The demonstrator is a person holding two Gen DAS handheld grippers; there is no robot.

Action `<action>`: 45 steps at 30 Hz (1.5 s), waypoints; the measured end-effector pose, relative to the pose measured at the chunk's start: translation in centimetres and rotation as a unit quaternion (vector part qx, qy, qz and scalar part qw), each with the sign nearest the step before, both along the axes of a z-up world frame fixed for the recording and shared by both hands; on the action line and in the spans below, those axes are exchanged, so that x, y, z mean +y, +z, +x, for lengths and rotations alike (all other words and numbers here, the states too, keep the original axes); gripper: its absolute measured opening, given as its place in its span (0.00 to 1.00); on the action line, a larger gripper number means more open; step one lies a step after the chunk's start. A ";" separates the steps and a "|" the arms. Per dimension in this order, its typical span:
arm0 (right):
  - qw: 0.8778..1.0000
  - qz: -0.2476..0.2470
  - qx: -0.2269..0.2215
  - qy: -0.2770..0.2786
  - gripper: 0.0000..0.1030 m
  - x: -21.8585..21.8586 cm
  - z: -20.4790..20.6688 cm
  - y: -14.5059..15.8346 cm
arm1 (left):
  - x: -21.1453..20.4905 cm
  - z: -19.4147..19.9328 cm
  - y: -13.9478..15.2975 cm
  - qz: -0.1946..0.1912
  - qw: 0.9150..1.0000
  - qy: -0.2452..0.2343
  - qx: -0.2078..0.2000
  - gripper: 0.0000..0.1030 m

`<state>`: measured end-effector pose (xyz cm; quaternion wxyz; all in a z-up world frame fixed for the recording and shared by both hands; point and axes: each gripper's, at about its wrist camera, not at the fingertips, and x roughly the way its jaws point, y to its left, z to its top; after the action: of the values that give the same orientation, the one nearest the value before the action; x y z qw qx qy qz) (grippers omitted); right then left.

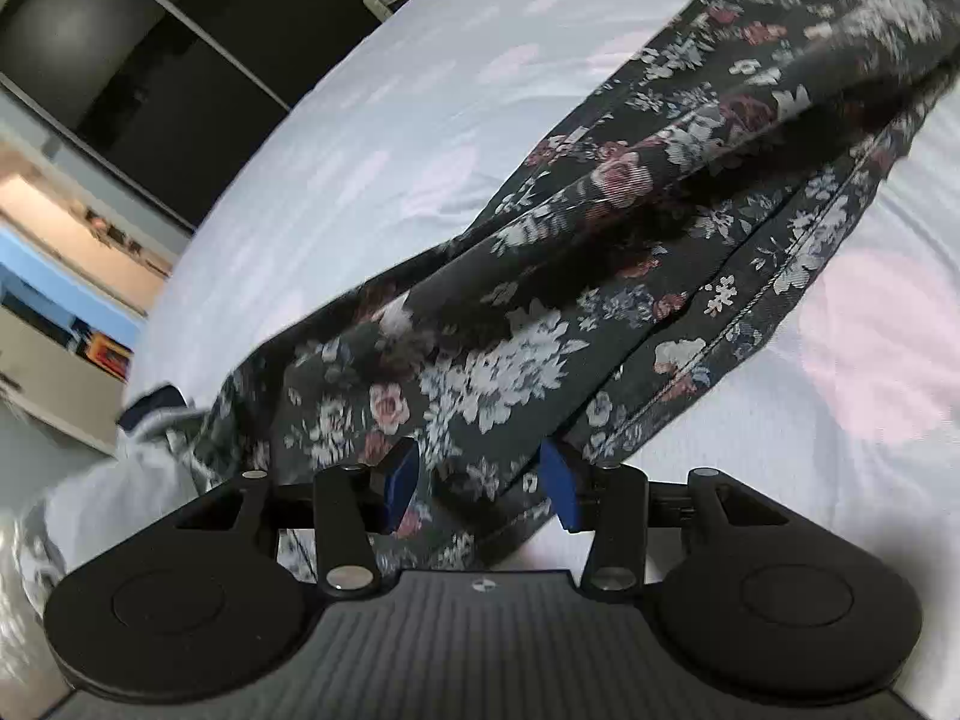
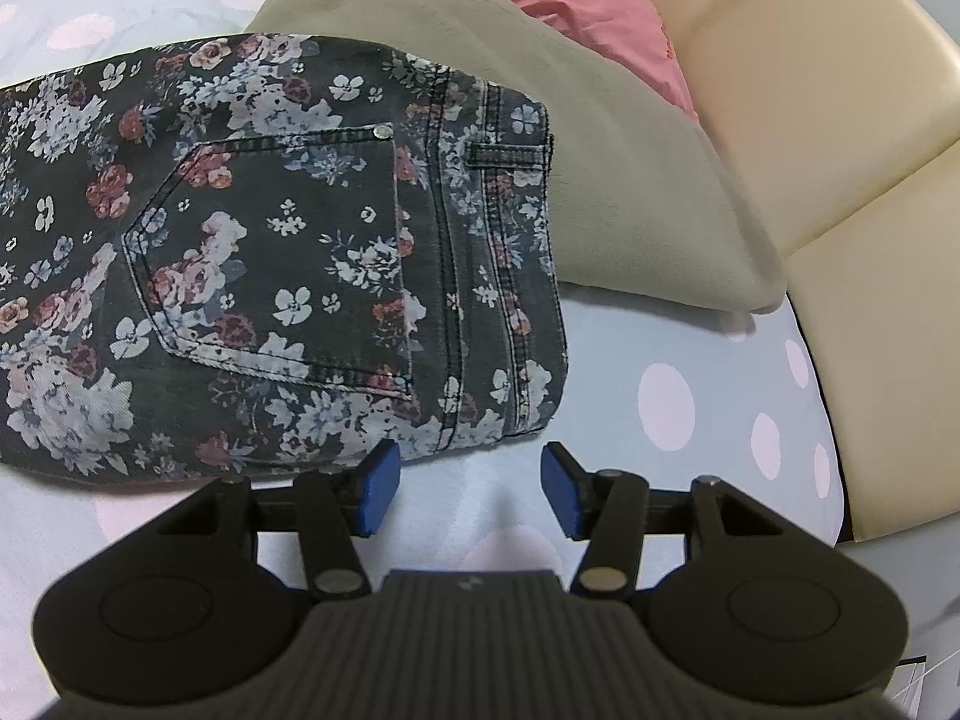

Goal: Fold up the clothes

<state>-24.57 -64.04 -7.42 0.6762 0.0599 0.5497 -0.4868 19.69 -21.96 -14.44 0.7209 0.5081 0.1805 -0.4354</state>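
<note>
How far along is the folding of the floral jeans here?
Done: the floral jeans lie flat on the dotted sheet, back pocket up, apparently halved lengthwise. In hand: the left gripper has the leg end between its fingers. The right gripper is open beside the waistband. Left: folding the legs up.

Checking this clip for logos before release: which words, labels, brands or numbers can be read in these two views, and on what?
None can be read.
Small round emblem on the left gripper body: too small.
Faint mark on the right gripper body: too small.
Reddish marking on the pink pillow: too blurred.
</note>
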 end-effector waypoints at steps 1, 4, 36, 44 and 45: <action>1.000 0.000 0.001 0.001 0.54 0.0 0.1 0.0 | -0.2 -0.2 -0.2 0.001 1.000 -0.003 -0.007 0.40; 1.000 -0.001 0.001 0.005 0.54 0.1 0.3 0.1 | -0.7 -0.5 -0.5 0.007 1.000 -0.011 -0.013 0.33; 0.986 -0.029 -0.129 0.099 0.53 2.2 0.2 4.2 | 1.5 -0.8 3.8 0.058 0.996 0.026 0.060 0.23; 0.956 -0.025 -0.142 0.258 0.52 3.1 9.6 5.5 | -1.0 -0.4 6.0 0.020 0.994 0.038 0.098 0.23; 0.951 -0.021 -0.139 0.274 0.52 3.1 11.0 5.3 | -1.3 -0.1 6.0 0.015 0.993 0.045 0.107 0.24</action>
<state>-13.61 -60.93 -2.15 0.8545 -0.0400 0.4353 -0.2808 19.55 -23.25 -8.46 0.7089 0.4605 0.2858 -0.4513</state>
